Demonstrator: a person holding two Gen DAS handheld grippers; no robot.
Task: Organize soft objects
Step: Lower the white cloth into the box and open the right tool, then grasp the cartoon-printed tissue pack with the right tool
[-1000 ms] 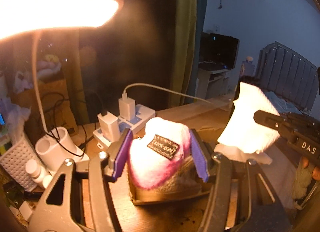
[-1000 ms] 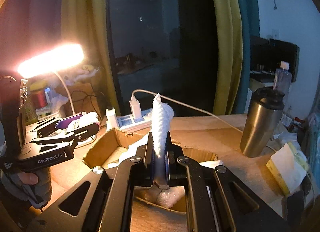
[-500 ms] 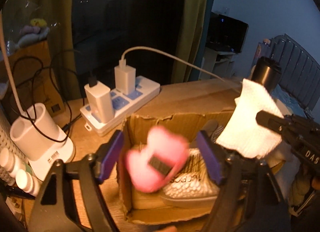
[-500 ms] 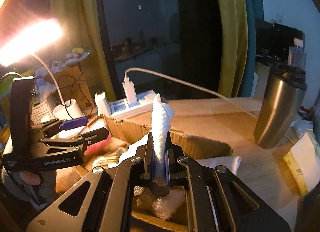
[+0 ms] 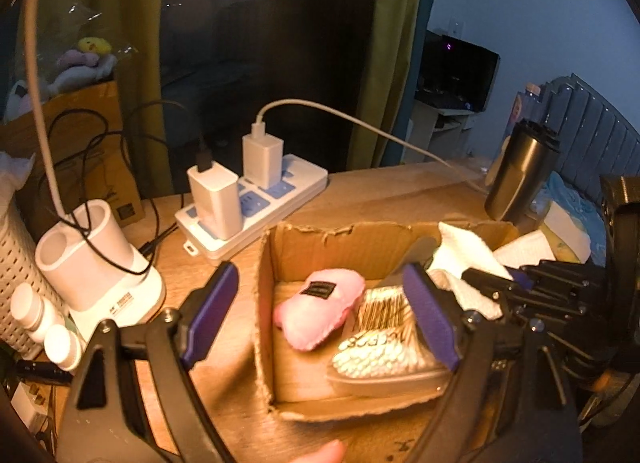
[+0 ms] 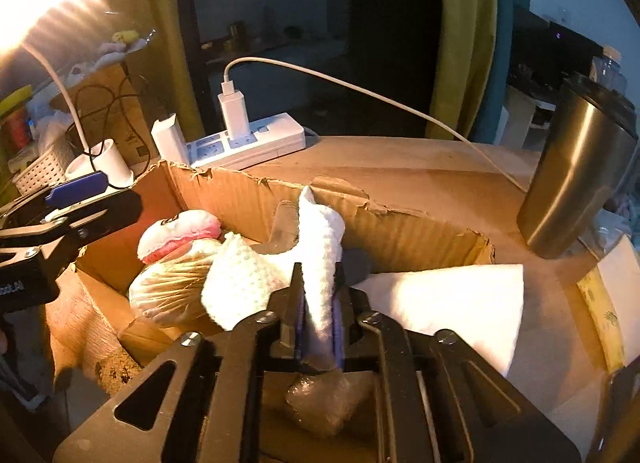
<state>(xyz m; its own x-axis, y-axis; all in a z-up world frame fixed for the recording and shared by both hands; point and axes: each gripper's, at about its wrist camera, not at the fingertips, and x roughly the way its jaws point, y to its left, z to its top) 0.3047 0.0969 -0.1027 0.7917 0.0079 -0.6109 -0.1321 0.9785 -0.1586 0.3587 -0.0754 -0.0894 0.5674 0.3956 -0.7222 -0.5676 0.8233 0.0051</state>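
Right tool (image 6: 318, 327) clamped on white knitted cloth (image 6: 320, 247), low over cardboard box (image 5: 266, 303) mid-worktop; left tool (image 5: 320, 319) spread wide, empty, above pink plush (image 5: 320, 313) lying inside. Probably light, limp, compressible; best pinched at a bunched fold, not a loose edge.

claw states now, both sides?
Left claw: open, holding nothing.
Right claw: closed on the white knit cloth.

Fuzzy pink plush (image 5: 320, 313) lies in a rough, torn corrugated cardboard box (image 5: 264, 303); the tumbler (image 6: 580, 179) is brushed metal.
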